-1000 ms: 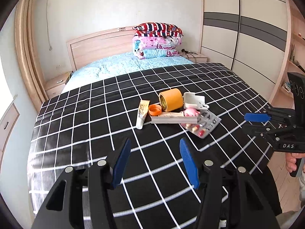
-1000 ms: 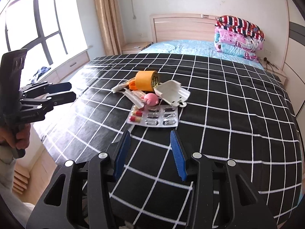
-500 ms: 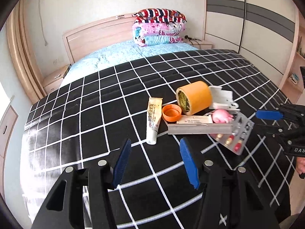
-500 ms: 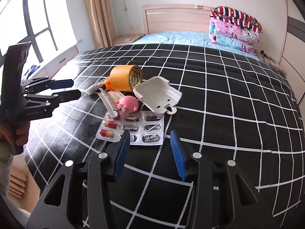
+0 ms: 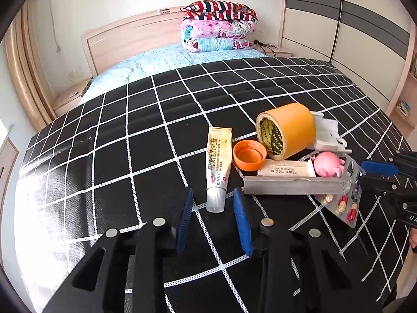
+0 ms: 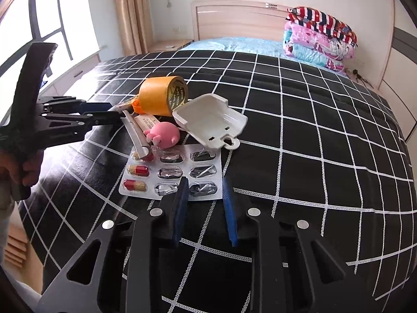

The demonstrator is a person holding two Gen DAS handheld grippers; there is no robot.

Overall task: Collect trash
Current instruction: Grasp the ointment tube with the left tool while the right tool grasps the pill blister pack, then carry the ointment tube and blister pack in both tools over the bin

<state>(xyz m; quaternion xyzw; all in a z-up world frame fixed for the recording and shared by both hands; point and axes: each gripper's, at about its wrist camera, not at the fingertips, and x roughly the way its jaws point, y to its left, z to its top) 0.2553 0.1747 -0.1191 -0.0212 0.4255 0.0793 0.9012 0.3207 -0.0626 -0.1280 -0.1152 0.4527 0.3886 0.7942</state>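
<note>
Two sets of fingers, mine, hang over a bed (image 5: 146, 140) covered with a black blanket crossed by white lines. At its head a stack of folded quilts (image 5: 219, 30) sits on a pale blue sheet.

All the trash lies in one small heap near the foot of the bed. Biggest in the heap is a roll of orange tape (image 5: 286, 130) lying on its side, with a white plastic case (image 6: 208, 121) open just beside it. A grey metal strip (image 5: 294, 186) lies across the front of the heap, one end resting on a sheet of pills (image 6: 172, 173) that has three red-and-yellow capsules left. A cream tube of ointment (image 5: 218, 164) lies apart from the rest, cap end toward me. Next comes a narrow cream box (image 5: 286, 169) behind the strip, then a pink toy pig (image 6: 164, 134) touching it, and an orange bottle cap (image 5: 249, 155), open side up, between the tube and the tape.

On my left gripper (image 5: 213, 219) the blue fingers are closing with nothing between them, the tube's cap just beyond their tips. On my right gripper (image 6: 204, 206) the fingers are closing too, at the near edge of the pill sheet, not pressing on it.
</note>
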